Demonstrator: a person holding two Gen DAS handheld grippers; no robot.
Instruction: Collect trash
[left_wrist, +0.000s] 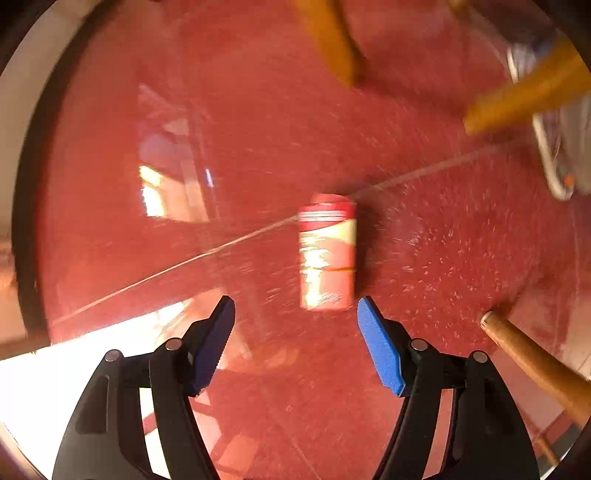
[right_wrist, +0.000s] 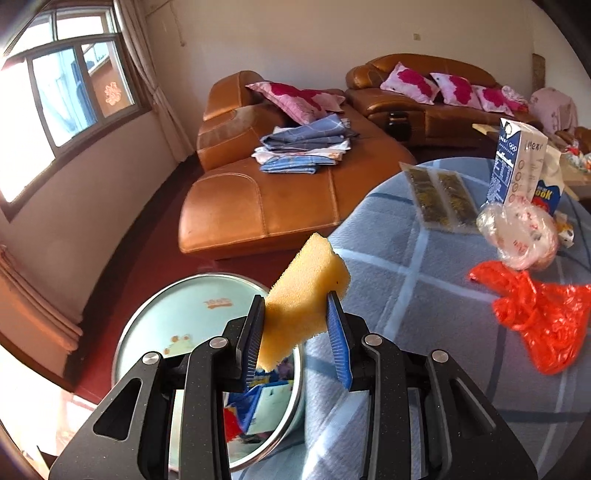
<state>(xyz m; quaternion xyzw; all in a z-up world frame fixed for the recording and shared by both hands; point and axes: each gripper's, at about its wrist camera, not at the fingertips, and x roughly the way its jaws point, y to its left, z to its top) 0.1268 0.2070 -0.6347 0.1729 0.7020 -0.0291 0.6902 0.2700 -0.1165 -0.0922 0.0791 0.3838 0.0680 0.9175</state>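
Observation:
A red and yellow can (left_wrist: 328, 253) lies on its side on the red floor (left_wrist: 258, 129), blurred by motion. My left gripper (left_wrist: 295, 308) points down over the floor with its jaws open and nothing between them; the can lies just beyond the fingertips. In the right wrist view my right gripper (right_wrist: 296, 304) is shut on a yellow sponge (right_wrist: 304, 295), held above the rim of a round pale-green bin (right_wrist: 192, 317) that has trash inside. On the blue checked table (right_wrist: 424, 295) lie a red plastic bag (right_wrist: 539, 317), a clear crumpled bag (right_wrist: 521, 236) and a milk carton (right_wrist: 515, 166).
Wooden chair or table legs (left_wrist: 535, 358) stand around the can, with two more legs (left_wrist: 332, 40) further off. A flat packet (right_wrist: 439, 197) lies on the table. Brown leather sofas (right_wrist: 266, 195) with pillows and folded cloth fill the room behind.

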